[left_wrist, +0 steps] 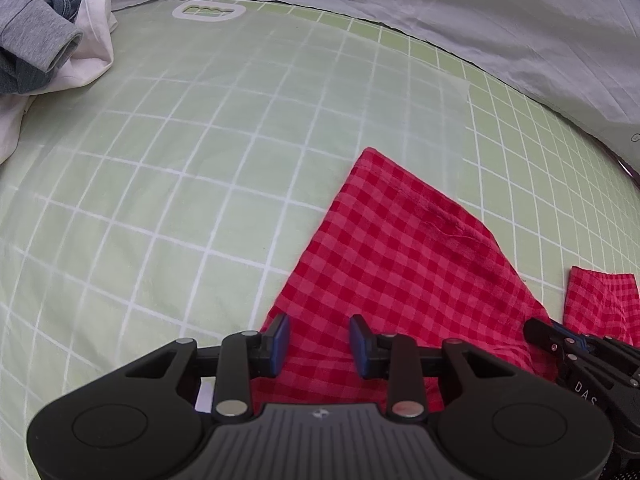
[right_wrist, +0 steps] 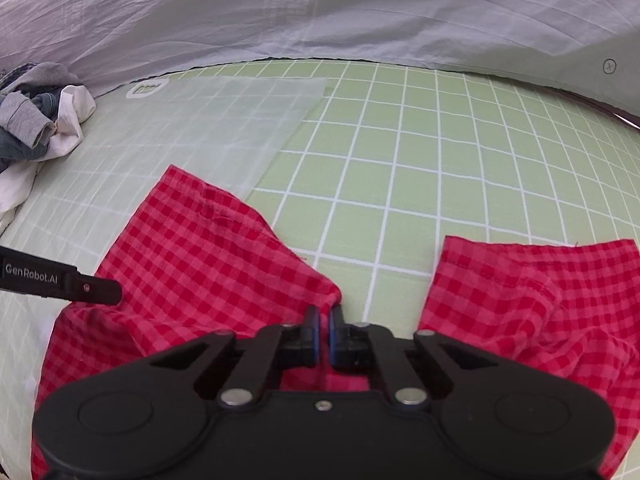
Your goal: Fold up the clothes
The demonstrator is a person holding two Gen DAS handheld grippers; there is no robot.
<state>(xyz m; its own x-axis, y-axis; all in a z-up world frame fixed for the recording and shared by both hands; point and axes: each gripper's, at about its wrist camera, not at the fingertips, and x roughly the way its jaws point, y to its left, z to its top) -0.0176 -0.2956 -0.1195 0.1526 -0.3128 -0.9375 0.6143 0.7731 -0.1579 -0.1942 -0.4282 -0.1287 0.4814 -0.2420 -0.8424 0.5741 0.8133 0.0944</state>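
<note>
A red checked garment lies on the green grid mat; it looks like shorts with two legs spread apart. My left gripper is open, its blue pads hovering over the near edge of the left leg. My right gripper is shut on the cloth at the inner edge of the left leg, near the crotch. The right gripper's body shows at the right edge of the left wrist view. The left gripper's finger shows at the left of the right wrist view.
A heap of grey, denim and white clothes lies at the far left of the mat. A pale translucent sheet covers the mat's left part. A grey sheet rises behind the mat.
</note>
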